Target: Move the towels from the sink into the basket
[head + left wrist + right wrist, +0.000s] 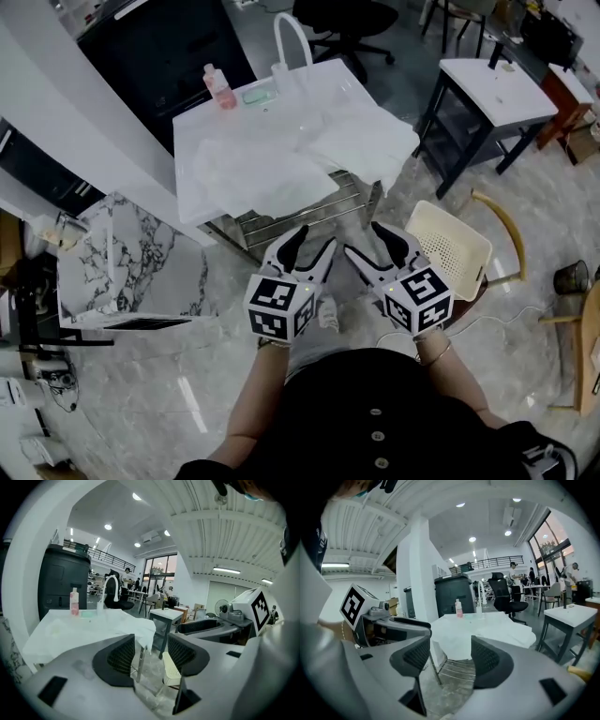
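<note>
**Towels (pixel 281 164) spread over the sink (pixel 192 127), both tongs empty**

Closest in, the left tongs (pixel 314 239) and the right tongs (pixel 364 239) hang side by side in front of the person, marker cubes facing up. Each pair of jaws stands apart and grips nothing. Just to the right, low down, sits the cream perforated basket (pixel 450 246), near the right tongs. Past the tips comes the metal rack (pixel 291 217) under the sink. On top, the white towels lie rumpled across the surface, one corner drooping over the right front edge. At the far rim stand a pink bottle (pixel 220 86), a green pad (pixel 255 95) and the white faucet (pixel 289 37). Off to the right is a small white desk (pixel 497 89), and furthest back a black office chair (pixel 347 19).
</note>
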`<control>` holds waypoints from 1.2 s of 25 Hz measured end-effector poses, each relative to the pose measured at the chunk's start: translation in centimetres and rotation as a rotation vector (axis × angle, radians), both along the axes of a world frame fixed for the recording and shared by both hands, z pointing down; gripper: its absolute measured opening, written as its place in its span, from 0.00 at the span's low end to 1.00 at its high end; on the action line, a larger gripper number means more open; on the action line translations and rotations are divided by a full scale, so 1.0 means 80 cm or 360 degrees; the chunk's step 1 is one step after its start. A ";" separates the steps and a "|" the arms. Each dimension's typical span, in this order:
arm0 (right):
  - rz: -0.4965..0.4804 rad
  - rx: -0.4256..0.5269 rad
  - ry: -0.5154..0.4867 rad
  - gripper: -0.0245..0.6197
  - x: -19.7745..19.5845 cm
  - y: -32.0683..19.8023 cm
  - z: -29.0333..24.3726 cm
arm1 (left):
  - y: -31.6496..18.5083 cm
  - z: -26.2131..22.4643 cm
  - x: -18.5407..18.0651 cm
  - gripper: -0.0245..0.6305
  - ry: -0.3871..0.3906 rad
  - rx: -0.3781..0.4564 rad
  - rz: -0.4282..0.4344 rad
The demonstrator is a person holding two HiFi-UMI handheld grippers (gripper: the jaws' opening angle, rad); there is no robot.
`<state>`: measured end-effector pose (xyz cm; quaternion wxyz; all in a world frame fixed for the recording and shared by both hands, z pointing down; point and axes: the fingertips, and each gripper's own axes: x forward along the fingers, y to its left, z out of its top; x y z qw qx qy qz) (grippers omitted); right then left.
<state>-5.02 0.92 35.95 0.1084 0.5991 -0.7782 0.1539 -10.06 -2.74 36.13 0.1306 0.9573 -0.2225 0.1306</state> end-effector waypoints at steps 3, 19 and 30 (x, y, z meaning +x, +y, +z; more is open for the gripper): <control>0.0083 0.0046 0.0025 0.44 0.016 -0.049 -0.008 | -0.047 -0.007 0.009 0.35 0.0013 0.0027 0.0061; 0.0224 -0.0057 -0.0033 0.42 0.068 -0.138 0.020 | -0.140 0.043 0.042 0.35 -0.0055 -0.0123 0.0158; -0.0218 -0.0136 -0.0020 0.42 0.012 -0.236 0.034 | -0.207 0.060 -0.015 0.35 -0.0096 -0.0169 -0.0219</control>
